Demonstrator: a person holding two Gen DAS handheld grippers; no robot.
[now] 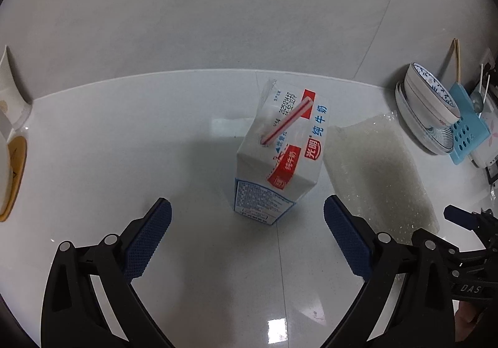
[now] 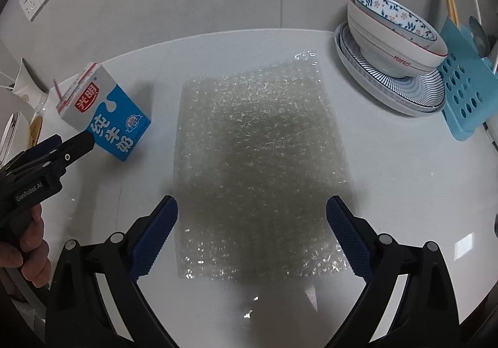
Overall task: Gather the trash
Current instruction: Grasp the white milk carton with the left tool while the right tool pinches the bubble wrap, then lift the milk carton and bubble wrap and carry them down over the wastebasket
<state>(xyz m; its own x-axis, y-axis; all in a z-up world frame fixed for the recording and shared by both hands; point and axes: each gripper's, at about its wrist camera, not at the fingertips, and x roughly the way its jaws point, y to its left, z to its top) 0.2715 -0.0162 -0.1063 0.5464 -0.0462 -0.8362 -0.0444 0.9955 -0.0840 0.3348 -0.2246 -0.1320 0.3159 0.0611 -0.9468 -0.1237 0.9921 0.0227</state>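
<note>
Both hand-held grippers gape wide and empty, the left hand-held gripper point(image 1: 247, 220) squared to the upright milk carton point(image 1: 274, 158) mid-counter, the right hand-held gripper point(image 2: 252, 219) straddling the flat bubble wrap point(image 2: 258, 161) beside it, evidently lined up for pickup.

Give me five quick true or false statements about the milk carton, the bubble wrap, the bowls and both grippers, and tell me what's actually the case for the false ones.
1. The blue and white milk carton stands upright with a red and white straw in its top. True.
2. The left gripper is shut on the carton. False: its jaws are open, short of the carton.
3. The clear bubble wrap sheet lies flat on the white table. True.
4. The right gripper is lifting the bubble wrap. False: it is open, holding nothing.
5. The patterned bowls sit on the bubble wrap. False: they rest on a striped plate beside it.
</note>
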